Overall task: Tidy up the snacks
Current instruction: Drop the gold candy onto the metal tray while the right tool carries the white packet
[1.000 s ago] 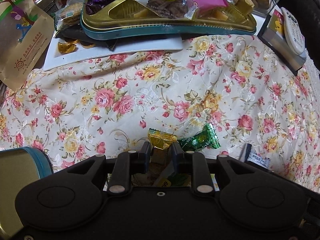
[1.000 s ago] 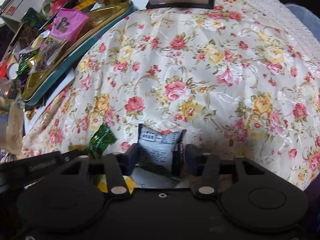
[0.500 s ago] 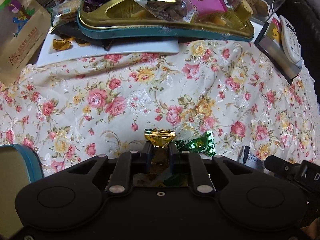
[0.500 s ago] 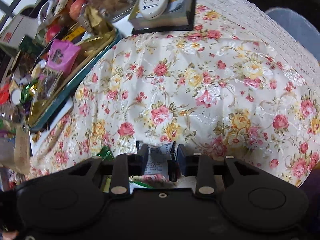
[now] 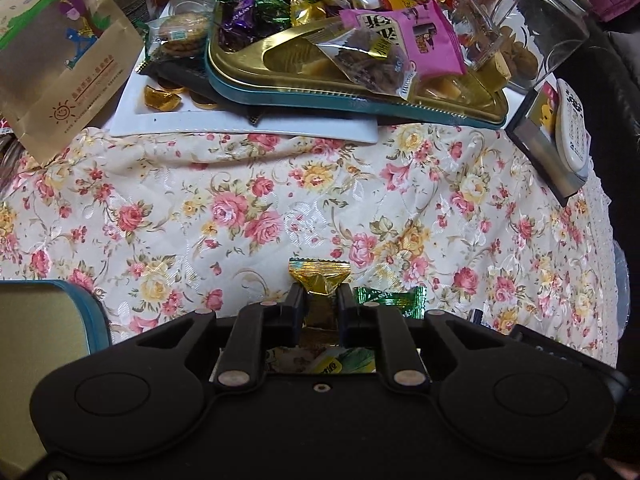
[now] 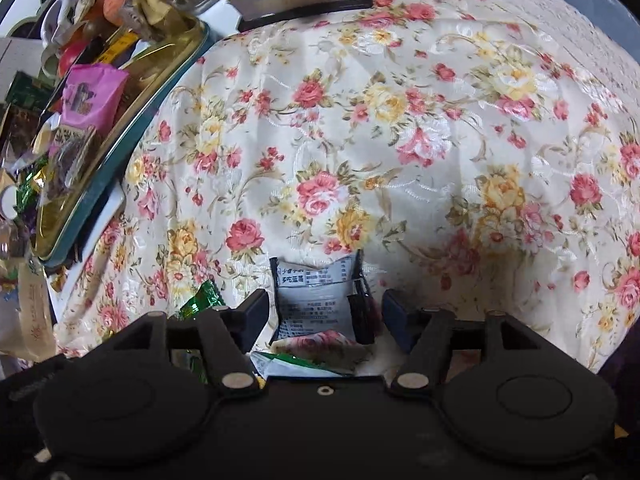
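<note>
The left tongs (image 5: 322, 304) are clamped on a gold-wrapped candy (image 5: 319, 278), gripping its body so the crimped end sticks out in front; that hold looks meant for carrying it to the gold tray (image 5: 280, 76) heaped with sweets at the far side of the flowered surface (image 5: 280, 200), or to the teal-rimmed tin (image 5: 86, 312) just beside the tongs on the left. A green-wrapped candy (image 5: 394, 300) lies on the cloth just right of the gold one, not gripped. The right tongs (image 6: 320, 312) stand apart around a white printed packet (image 6: 316, 300): each finger is clear of its edges, so the packet lies loose between them, probably just let go or about to be re-gripped. Against the earlier views, the left tongs have closed from a loose straddle onto the gold candy, and the tray now sits lower and fuller in that view. The right tongs, pressed on the packet before, have just been opening, with the packet between them.
</note>
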Demonstrator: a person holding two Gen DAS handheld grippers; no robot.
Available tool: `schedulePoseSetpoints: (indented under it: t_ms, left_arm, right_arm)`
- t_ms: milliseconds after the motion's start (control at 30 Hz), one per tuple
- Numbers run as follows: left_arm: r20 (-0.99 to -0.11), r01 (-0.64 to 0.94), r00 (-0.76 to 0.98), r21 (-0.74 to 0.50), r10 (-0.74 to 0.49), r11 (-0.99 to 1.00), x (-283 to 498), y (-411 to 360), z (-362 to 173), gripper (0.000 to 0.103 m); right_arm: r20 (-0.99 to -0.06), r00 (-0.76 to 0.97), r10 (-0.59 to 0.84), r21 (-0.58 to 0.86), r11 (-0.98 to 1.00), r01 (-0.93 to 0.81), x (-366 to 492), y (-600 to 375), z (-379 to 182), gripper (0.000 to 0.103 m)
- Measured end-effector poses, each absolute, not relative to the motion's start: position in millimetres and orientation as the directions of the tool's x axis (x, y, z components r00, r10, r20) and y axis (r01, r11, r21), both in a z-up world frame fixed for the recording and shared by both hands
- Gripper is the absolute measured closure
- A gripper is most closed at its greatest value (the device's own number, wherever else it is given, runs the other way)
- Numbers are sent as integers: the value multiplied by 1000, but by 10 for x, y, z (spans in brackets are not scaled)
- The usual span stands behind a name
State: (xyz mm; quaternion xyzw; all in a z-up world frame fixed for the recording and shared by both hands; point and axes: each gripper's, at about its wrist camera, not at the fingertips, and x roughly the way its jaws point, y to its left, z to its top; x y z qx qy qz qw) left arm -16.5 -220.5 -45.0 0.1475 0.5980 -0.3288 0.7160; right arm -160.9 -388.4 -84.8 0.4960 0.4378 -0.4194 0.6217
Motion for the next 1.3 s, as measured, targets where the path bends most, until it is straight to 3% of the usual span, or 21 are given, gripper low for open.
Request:
schedulePoseSetpoints:
  t_ms: [133, 200, 367, 700, 1000, 1300]
  left_arm:
    - [-953, 649, 62, -187, -296, 738, -158, -2188, -432, 81]
    - [-954, 648, 64, -184, -294, 739, -153, -2175, -412, 81]
    - [-951, 645, 81, -177, -297, 743, -142, -2113, -305, 81]
    - [-941, 648, 110, -176, -320, 741, -186, -1912, 4, 81]
    - [-939, 651, 119, -171, -322, 739, -233, -1501, 296, 81]
    - [-941, 625, 238, -42, -241, 779, -135, -855, 413, 81]
  right_arm:
    - [-964, 222, -145, 180, 259, 949, -1465, -3769, -843, 36]
    - [-968, 179, -179, 111, 334, 936, -1369, -3709, -853, 48]
    - [-965, 180, -190, 90, 404, 910, -1317, -3632, -829, 57]
    - [-924, 297, -242, 220, 298, 929, -1602, -3756, -356, 56]
    - [-917, 329, -226, 242, 340, 909, -1611, -3546, -128, 56]
    - [-920, 344, -189, 242, 419, 875, -1389, -3145, -33, 56]
